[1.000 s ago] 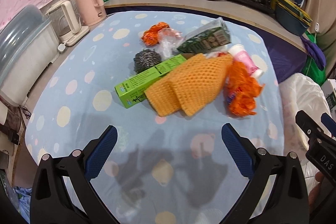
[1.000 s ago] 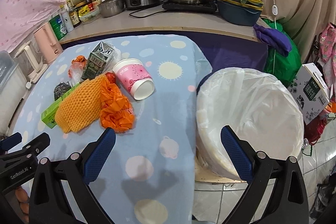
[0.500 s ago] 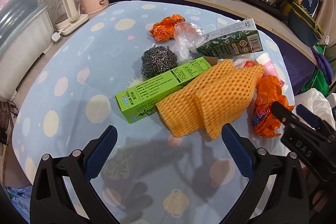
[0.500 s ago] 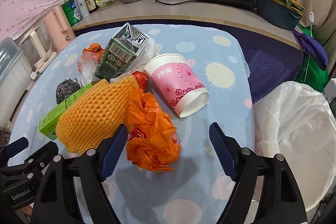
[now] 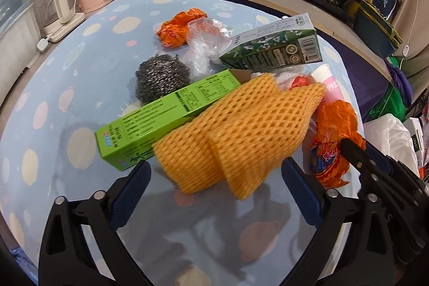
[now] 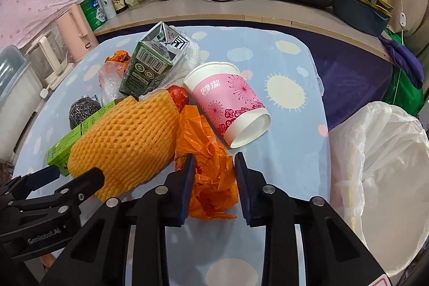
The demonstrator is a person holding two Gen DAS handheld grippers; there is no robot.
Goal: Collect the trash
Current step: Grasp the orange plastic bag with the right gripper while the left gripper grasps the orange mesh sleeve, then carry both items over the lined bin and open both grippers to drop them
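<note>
Two blue pads of the right gripper (image 6: 214, 173) sit narrowed on either side of the crumpled orange plastic bag (image 6: 206, 152), and they look pressed into it, though the loose folds make it hard to say how firm the hold is. To do this step well, the pads should bite the thick bunched middle of the bag, not a stray flap, and lift straight up so the bag clears the orange foam net (image 6: 126, 136) touching its left side. The pink paper cup (image 6: 228, 101) lies on its side just beyond the bag; a sideways drag would likely roll it. The lined trash bin (image 6: 380, 152) stands off the bench's right edge, so the carry is rightward and short.

The left gripper (image 5: 214, 195) is wide apart and holds nothing, hovering just short of the foam net's near edge.

The right wrist view alone shows the bin's open mouth and the cup's full length. The left wrist view alone shows the green box (image 5: 166, 114) along its whole side, the steel scourer (image 5: 162, 78), the green carton (image 5: 270, 50) lying flat, and a second orange wrapper (image 5: 179, 28) at the pile's far end on the bench (image 5: 67, 87).
</note>
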